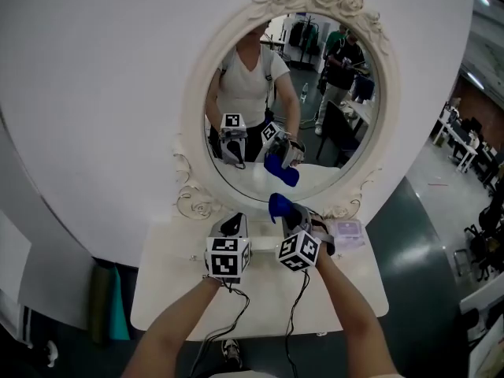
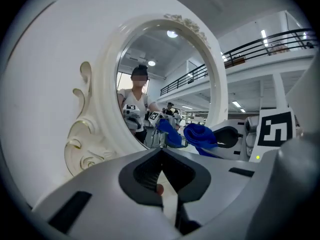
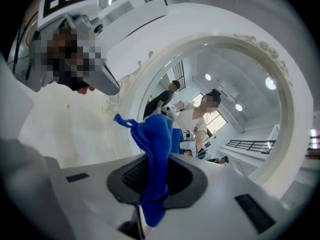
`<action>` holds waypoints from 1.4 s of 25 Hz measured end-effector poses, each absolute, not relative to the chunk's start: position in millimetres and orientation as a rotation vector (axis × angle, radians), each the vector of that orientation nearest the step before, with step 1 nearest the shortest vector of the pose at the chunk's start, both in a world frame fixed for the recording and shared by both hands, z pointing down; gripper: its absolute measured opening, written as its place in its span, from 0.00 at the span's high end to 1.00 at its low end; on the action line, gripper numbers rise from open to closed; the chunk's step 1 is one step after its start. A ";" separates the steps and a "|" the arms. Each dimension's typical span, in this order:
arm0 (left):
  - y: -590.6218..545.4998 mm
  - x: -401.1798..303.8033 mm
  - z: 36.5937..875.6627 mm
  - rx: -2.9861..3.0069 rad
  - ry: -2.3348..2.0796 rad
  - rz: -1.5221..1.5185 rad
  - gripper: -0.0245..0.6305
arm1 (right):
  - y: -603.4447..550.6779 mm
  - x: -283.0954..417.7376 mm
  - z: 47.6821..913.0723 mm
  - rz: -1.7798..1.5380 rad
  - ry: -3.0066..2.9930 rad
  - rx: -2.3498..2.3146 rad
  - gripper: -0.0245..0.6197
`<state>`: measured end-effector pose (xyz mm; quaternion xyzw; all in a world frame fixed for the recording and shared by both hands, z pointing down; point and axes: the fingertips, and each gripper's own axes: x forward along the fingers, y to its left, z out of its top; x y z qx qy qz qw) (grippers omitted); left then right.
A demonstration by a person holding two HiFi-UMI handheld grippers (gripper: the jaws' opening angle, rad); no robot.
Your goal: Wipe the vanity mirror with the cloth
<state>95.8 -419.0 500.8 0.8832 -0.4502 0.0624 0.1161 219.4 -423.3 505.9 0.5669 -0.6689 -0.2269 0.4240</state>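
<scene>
The oval vanity mirror [image 1: 331,144] in its ornate white frame stands upright at the back of a white table [image 1: 354,278]. My right gripper [image 1: 293,216] is shut on a blue cloth [image 1: 280,205], which it holds bunched just below the mirror's lower rim, apart from the glass. In the right gripper view the cloth [image 3: 157,144] sticks up from the right gripper [image 3: 154,160], with the mirror [image 3: 240,84] ahead. My left gripper [image 1: 233,222] hovers beside it on the left, shut and holding nothing. The left gripper [image 2: 161,153] points at the mirror [image 2: 165,69], with the cloth [image 2: 200,136] to its right.
A small pale box [image 1: 347,231] lies on the table right of my right gripper. A dark bottle [image 1: 101,299] stands on the floor beyond the table's left edge. The white wall curves round behind the mirror. People and furniture show in the reflection.
</scene>
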 end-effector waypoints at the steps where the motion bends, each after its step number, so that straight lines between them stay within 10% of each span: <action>1: -408.1 92.2 494.9 2.622 -1.313 0.184 0.96 | -413.8 218.6 501.8 -0.562 -1.690 1.444 0.86; 35: -216.4 29.2 474.3 2.506 -1.449 -0.023 0.96 | -175.3 206.8 479.2 0.208 -2.239 2.201 0.86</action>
